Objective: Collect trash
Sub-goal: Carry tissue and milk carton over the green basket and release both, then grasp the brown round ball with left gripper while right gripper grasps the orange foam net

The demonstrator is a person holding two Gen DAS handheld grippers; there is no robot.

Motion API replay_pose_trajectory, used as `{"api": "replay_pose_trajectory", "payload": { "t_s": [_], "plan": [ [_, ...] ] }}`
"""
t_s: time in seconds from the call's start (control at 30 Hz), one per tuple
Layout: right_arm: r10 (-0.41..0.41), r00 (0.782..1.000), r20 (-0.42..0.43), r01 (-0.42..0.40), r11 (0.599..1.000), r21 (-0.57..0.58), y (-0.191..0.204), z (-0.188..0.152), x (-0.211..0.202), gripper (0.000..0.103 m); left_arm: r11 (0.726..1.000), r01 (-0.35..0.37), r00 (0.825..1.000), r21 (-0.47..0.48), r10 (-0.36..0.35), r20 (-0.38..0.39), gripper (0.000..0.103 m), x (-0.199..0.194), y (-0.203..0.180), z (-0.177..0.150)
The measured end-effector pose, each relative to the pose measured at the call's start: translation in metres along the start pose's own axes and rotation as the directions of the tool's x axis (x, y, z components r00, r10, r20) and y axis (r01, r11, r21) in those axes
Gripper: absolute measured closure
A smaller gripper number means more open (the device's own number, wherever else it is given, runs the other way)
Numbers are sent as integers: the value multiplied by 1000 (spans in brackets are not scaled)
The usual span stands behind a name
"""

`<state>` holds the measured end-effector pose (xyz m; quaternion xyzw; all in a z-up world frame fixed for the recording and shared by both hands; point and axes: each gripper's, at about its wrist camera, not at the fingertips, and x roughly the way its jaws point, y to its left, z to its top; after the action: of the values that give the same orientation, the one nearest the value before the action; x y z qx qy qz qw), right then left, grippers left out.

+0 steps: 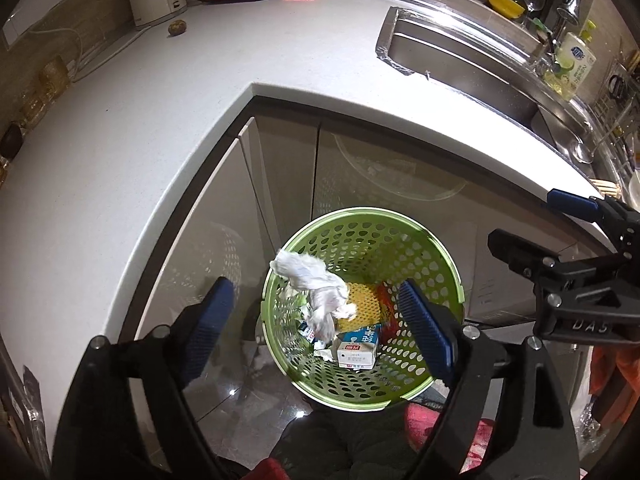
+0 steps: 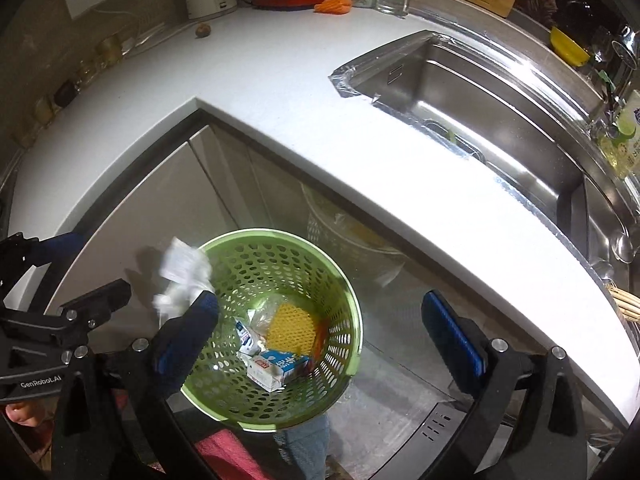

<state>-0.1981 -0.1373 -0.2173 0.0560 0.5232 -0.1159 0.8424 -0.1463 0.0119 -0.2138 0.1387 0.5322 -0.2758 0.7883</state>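
The left gripper [image 1: 316, 320] sits in the lower half of its own view with its blue-padded jaws spread wide and nothing between them. A crumpled white tissue [image 1: 316, 284] shows blurred in the gap, over the upper left rim of the green basket [image 1: 444, 264]; whether it touches the rim cannot be told. In the right wrist view the same tissue [image 2: 182, 276] appears at the basket's [image 2: 348, 308] left rim, just above the right gripper's left finger. The right gripper [image 2: 328, 328] is also wide open and holds nothing. Inside the basket lie a small white and blue carton [image 1: 358, 346], a yellow mesh piece [image 1: 362, 304] and other scraps. The white counter [image 1: 140, 120] curves across the upper frame, with the steel sink [image 1: 468, 68] at upper right.
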Motion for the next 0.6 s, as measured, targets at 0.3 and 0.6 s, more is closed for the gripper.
{"api": "replay_pose_trajectory", "payload": {
  "t_s": [0.3,0.6],
  "plan": [
    [-23,1000,19,22,999,48,-21,7,-6,2,1000,4,1000,1,-4,-6,12,6,-3,12],
    [-21,998,52,19,999,39,-26,38,-8,2,999,-5,1000,-43,5,12,12,9,7,43]
  ]
}}
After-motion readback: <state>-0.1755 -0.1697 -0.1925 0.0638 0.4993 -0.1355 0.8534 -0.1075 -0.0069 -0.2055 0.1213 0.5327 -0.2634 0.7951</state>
